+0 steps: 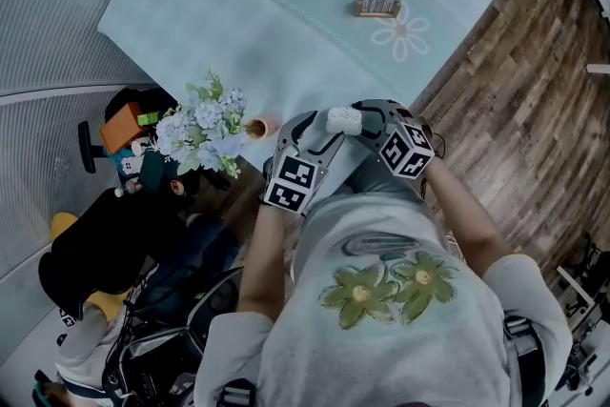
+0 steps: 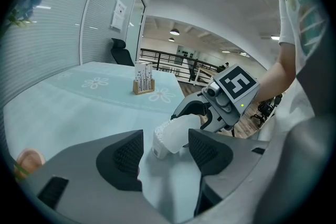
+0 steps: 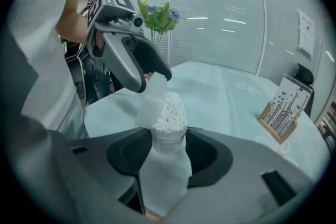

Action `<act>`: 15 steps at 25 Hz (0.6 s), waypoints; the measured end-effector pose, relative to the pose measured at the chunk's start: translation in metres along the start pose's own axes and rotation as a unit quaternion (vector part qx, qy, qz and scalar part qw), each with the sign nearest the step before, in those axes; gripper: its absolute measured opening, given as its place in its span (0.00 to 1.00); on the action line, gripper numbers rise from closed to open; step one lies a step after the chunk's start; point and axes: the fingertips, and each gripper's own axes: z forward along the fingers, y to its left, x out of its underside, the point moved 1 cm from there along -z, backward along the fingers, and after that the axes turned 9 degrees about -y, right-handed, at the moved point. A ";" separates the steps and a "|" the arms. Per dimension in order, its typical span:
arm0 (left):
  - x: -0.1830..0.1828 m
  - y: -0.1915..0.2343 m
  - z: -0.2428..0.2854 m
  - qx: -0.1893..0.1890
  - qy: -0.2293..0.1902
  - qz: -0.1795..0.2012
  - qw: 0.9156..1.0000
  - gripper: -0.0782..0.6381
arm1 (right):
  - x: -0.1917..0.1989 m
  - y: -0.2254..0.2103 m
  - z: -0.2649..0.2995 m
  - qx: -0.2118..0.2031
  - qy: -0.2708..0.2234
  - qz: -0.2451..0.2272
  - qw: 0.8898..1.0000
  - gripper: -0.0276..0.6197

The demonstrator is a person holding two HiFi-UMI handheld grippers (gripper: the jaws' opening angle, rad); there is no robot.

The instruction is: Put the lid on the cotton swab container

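Two tools met over the near edge of the desk (image 1: 286, 24). The right tool (image 3: 169, 135) was clamped on the cotton swab container (image 3: 168, 141), a pad on either side of its wall, holding it upright. The container's base was hidden behind that tool's body, and the print on its label was too small for us to read. White swabs (image 3: 171, 110) stood up out of its open mouth. The left tool (image 2: 166, 136) gripped the translucent lid (image 3: 148, 101) by its upper end. The lid leaned tilted against the left side of the swabs, not seated. In the left gripper view a sliver of desk showed beside one pad, so contact there was hard to make out. From the head view we saw only a white patch between the tools. A wooden card holder (image 1: 379, 1) stood farther off.
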 end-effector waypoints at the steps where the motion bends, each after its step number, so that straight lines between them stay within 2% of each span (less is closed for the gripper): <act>1: 0.000 0.000 0.000 -0.002 0.000 0.000 1.000 0.49 | 0.000 0.000 0.000 -0.001 0.000 0.000 1.000 0.36; 15: 0.000 0.004 0.006 -0.011 0.004 0.009 1.000 0.49 | 0.001 0.000 0.000 0.000 0.003 0.003 1.000 0.36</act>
